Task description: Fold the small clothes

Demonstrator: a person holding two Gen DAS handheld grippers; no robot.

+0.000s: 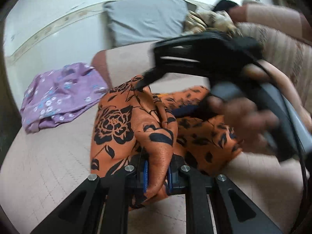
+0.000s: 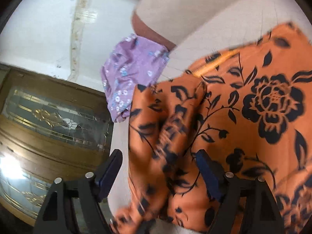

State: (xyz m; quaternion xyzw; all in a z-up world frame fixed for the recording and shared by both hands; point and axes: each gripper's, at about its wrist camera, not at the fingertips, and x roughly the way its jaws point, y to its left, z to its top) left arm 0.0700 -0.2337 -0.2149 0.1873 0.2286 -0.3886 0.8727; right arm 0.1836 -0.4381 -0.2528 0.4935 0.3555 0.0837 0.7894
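An orange cloth with black flowers [image 1: 136, 120] lies bunched on the pale bed surface [image 1: 48, 167]. My left gripper [image 1: 158, 177] is shut on a fold of it at the near edge. My right gripper [image 1: 142, 83] shows from the side in the left wrist view, its tips down on the cloth's far part. In the right wrist view the same cloth [image 2: 243, 117] fills the right side, and my right gripper [image 2: 158, 171] is open, its blue-padded fingers [image 2: 109, 173] wide apart with loose cloth between them.
A folded purple flowered garment [image 1: 58, 97] lies on the bed's far left, also in the right wrist view [image 2: 134, 72]. A grey pillow [image 1: 148, 23] and patterned clothes [image 1: 204, 21] lie behind. A wooden cabinet with glass doors [image 2: 52, 120] stands beside the bed.
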